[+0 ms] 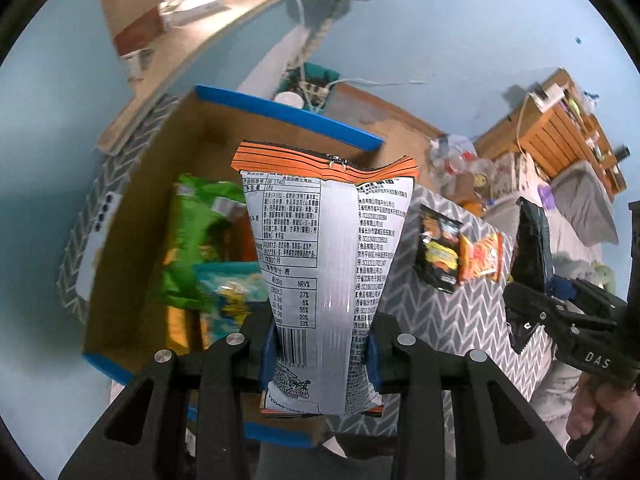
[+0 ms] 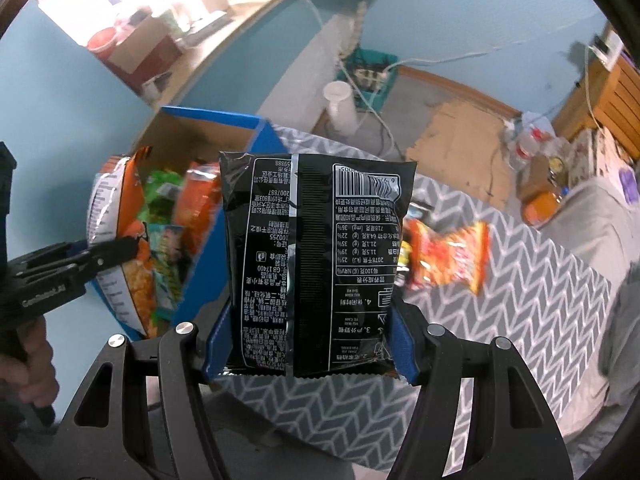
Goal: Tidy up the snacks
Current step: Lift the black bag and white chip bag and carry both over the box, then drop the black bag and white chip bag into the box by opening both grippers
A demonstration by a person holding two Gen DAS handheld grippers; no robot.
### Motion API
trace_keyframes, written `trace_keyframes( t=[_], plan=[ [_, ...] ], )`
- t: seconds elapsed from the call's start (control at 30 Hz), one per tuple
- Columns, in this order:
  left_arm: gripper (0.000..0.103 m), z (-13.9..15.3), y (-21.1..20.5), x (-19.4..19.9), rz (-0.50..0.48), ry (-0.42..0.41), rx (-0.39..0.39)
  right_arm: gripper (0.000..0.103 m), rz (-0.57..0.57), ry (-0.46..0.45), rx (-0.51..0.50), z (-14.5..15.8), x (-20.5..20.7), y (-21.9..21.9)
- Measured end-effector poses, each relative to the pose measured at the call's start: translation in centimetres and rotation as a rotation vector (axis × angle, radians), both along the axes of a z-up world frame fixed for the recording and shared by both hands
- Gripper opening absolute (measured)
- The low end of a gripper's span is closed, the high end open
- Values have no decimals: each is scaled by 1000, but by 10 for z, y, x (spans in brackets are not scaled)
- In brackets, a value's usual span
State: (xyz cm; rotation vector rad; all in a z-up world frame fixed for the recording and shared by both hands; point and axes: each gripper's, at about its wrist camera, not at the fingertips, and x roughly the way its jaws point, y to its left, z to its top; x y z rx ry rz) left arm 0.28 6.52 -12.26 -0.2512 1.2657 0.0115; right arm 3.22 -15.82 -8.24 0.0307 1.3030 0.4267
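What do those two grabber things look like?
Both grippers, left and right, are black plastic with triangle-shaped holes, round silver bolts and blue pads inside the fingers. White letters mark their sides. No cables or sleeves show.

A snack bag (image 1: 324, 280) is held upright between the jaws of the left tool (image 1: 320, 356), above the near edge of a cardboard box (image 1: 288, 116). Several packets (image 1: 200, 240) lie inside the box. To the right of the box, two packets (image 1: 460, 252) lie side by side on the surface (image 1: 440, 320). A second bag (image 2: 316, 264) is clamped upright in the right tool (image 2: 312, 352), over the surface, with the box at its left. A shelf (image 1: 560, 128) stands behind, at the far right.
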Motion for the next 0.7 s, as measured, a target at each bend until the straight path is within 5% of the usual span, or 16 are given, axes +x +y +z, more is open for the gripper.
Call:
trace_keyframes(
  t=[0.7],
  plan=[
    [36, -37, 89, -7, 102, 54, 65, 66, 176, 10, 36, -3, 22, 127]
  ],
)
